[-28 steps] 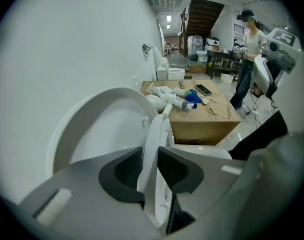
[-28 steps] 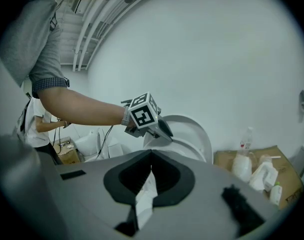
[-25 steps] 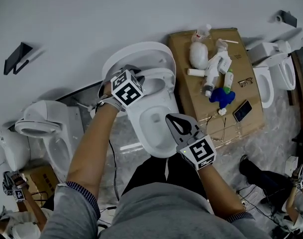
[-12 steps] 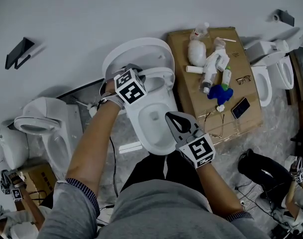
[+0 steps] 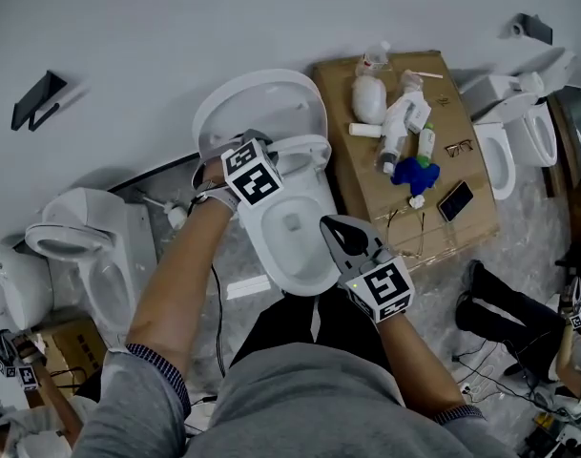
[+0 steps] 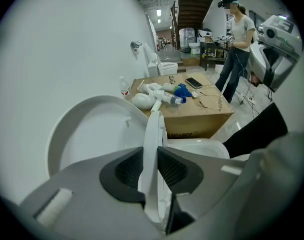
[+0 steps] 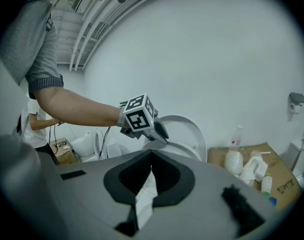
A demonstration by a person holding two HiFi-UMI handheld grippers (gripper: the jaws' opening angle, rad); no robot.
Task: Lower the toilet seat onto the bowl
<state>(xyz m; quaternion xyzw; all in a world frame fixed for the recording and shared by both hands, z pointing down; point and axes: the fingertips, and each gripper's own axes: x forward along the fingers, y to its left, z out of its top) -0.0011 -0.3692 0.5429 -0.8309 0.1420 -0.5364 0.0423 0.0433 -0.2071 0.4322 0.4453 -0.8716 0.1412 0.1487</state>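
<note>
Two grippers: both at the middle toilet, the left one on the job, the right one idle.
Far left: a black bracket (image 5: pixel 37 101) on the wall, and below it a spare toilet (image 5: pixel 85 246) on the floor.
Left gripper (image 5: pixel 259 143): clamped on the toilet seat (image 6: pixel 154 126), one pad pressed to each face of its rim, pointing steeply down.
Toilet seat: tilted and part-way up, between lid and bowl, not down on the bowl yet.
Lid (image 5: pixel 261 103): raised toward the wall, just behind the seat.
Bowl (image 5: pixel 290 260): uncovered, right in front of the person's knees.
Right gripper (image 5: pixel 328 223): jaws closed tip to tip, holding nothing, hovering over the bowl's near right rim, clear of the seat.
Cardboard box (image 5: pixel 362 175): just right of the toilet, with white bottles (image 5: pixel 369 98), a blue object (image 5: pixel 414 173), a phone (image 5: pixel 454 200) and glasses (image 5: pixel 459 147) on top.
Far right: more white toilets (image 5: pixel 495 160) by the wall.
</note>
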